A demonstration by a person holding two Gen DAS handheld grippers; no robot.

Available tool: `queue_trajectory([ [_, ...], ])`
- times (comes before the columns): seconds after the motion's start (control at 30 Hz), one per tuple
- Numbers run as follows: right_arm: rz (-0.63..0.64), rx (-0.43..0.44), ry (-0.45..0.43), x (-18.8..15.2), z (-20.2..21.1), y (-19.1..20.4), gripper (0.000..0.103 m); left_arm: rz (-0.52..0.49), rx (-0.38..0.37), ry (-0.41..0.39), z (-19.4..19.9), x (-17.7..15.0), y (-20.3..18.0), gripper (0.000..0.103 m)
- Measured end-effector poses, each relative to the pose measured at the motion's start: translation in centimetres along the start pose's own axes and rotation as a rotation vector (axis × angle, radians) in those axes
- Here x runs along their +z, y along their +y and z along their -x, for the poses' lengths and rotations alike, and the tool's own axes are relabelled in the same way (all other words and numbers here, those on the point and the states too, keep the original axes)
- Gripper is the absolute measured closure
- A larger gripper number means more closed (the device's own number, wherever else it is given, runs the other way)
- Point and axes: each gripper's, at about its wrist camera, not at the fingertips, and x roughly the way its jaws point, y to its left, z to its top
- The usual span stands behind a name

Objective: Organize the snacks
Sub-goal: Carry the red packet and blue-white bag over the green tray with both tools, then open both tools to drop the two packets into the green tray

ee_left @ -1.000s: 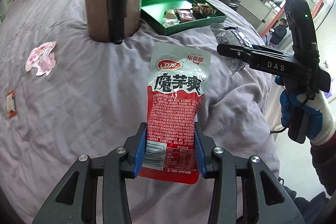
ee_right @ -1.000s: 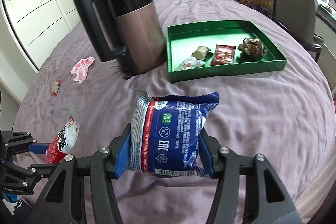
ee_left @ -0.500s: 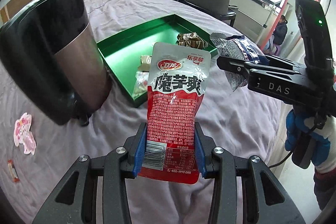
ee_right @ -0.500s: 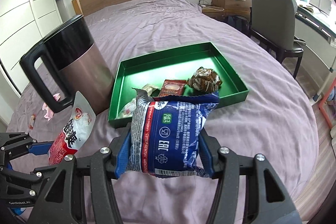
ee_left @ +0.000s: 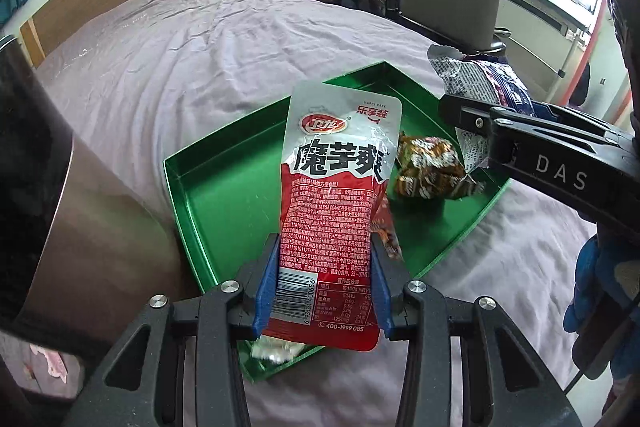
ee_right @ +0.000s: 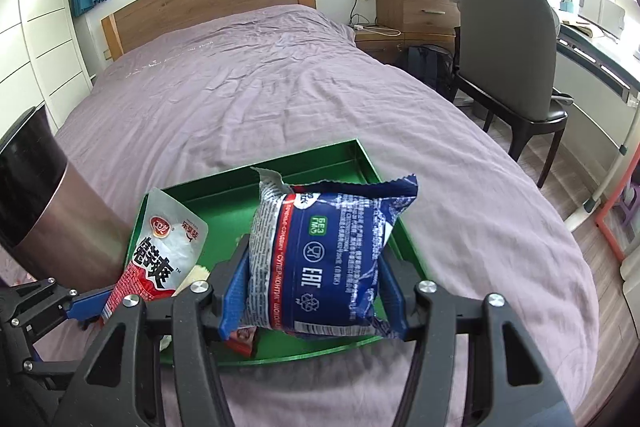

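My left gripper is shut on a red and white snack pouch and holds it above the near part of the green tray. My right gripper is shut on a blue snack bag above the same tray. In the left wrist view the right gripper and its blue bag hang over the tray's right side. The tray holds a brown wrapped snack and other small packets, partly hidden. The pouch also shows in the right wrist view.
A tall kettle stands just left of the tray on the purple bed cover. A pink wrapper lies on the bed at the lower left. A grey chair and a wooden drawer unit stand beyond the bed's right side.
Both grippers have moved forward with their packets, from in front of the tray to above it. The kettle has slid to the left edge of both views.
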Motion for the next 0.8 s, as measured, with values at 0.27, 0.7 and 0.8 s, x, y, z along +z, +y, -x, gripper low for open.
queue_trajectory([
  [0.27,-0.034,-0.027,0.046,1.9,-7.1,-1.2,0.024,0.084,0.051,0.063,-5.9,2.9,1.9,0.067],
  [0.7,-0.011,-0.037,0.102,0.7,-10.7,-1.1,0.023,0.122,0.042,0.102,-9.2,3.0,2.5,0.062],
  [0.8,-0.011,-0.040,0.107,0.6,-10.7,-1.1,0.023,0.113,0.048,0.115,-9.6,2.9,2.4,0.059],
])
